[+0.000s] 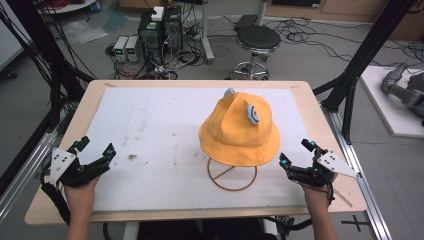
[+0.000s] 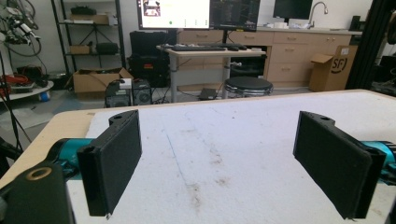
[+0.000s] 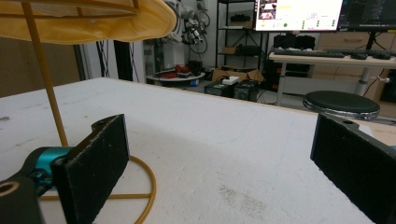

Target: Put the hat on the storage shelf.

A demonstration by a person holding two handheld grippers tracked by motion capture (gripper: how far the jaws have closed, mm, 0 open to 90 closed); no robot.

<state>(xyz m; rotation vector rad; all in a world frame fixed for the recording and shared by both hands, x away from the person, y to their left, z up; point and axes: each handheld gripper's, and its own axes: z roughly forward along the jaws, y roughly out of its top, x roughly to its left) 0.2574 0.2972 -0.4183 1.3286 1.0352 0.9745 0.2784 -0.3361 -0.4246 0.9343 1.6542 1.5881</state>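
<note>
One box point(image 2: 332, 70) reads "SF" | yellow hat point(image 1: 240, 131) unmarked

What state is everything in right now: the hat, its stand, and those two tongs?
Yellow bucket hat: perched on its stand, untouched.
Wire hat stand: upright, ring base flat on the white mat.
Left tongs: open, holding nothing, resting at the mat's edge.
Right tongs: open, holding nothing, beside the stand.

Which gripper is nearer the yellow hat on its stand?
Right. The right gripper rests just beyond the yellow hat's brim, jaws open. The left gripper sits at the far side of the white mat, also open.
</note>
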